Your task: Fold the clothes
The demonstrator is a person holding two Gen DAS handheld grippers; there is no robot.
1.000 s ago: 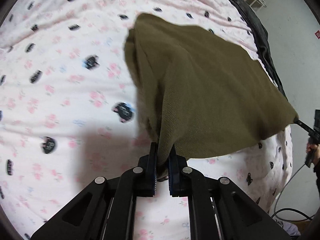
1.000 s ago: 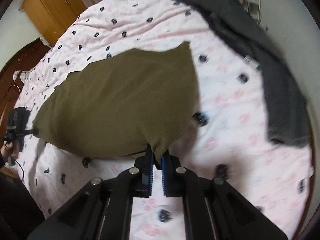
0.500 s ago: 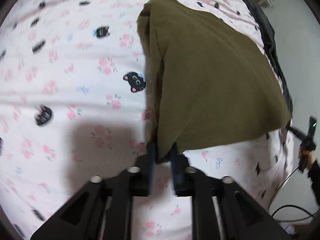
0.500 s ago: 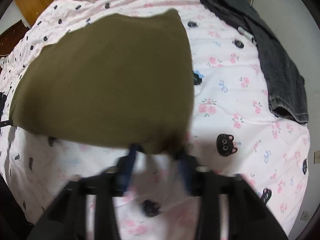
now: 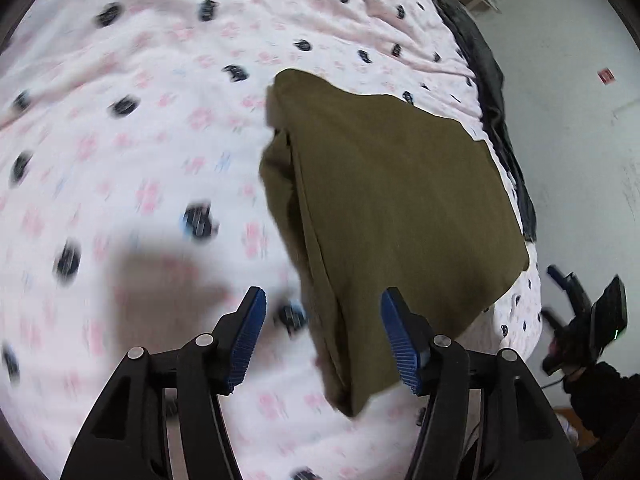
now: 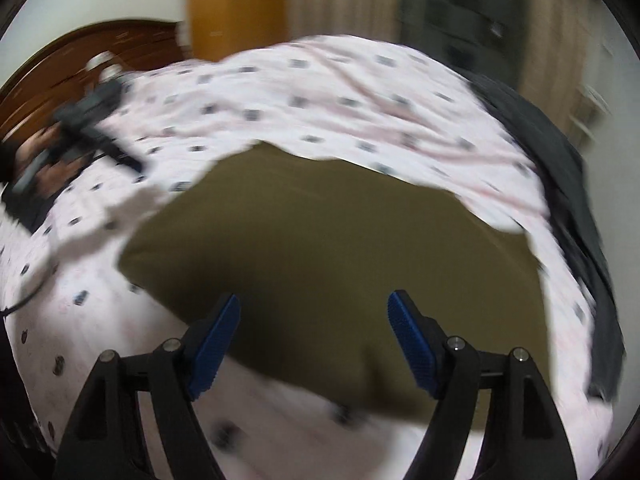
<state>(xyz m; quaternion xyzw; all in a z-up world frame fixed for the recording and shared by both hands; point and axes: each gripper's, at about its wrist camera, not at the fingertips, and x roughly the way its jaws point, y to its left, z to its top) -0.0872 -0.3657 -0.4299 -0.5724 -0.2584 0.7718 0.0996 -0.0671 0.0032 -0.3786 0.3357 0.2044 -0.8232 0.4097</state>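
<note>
An olive-green garment (image 5: 392, 216) lies folded flat on the pink patterned bedsheet (image 5: 120, 120). My left gripper (image 5: 322, 316) is open and empty, just above the garment's near left corner. In the right wrist view the same garment (image 6: 336, 248) fills the middle, and my right gripper (image 6: 314, 320) is open and empty over its near edge. The right gripper also shows in the left wrist view (image 5: 576, 320) at the far right, off the garment. The left gripper shows in the right wrist view (image 6: 92, 128) at the upper left. Both views are blurred by motion.
A dark grey garment (image 5: 496, 120) lies along the bed's far right edge, also in the right wrist view (image 6: 572, 200). A wooden headboard (image 6: 80, 52) and wardrobe (image 6: 236, 4) stand behind the bed. A white wall (image 5: 580, 100) is beyond the bed.
Both grippers have opened and let go of the olive garment, which has dropped flat onto the bed. Both have pulled back from its corners, and the right wrist view has tilted up.
</note>
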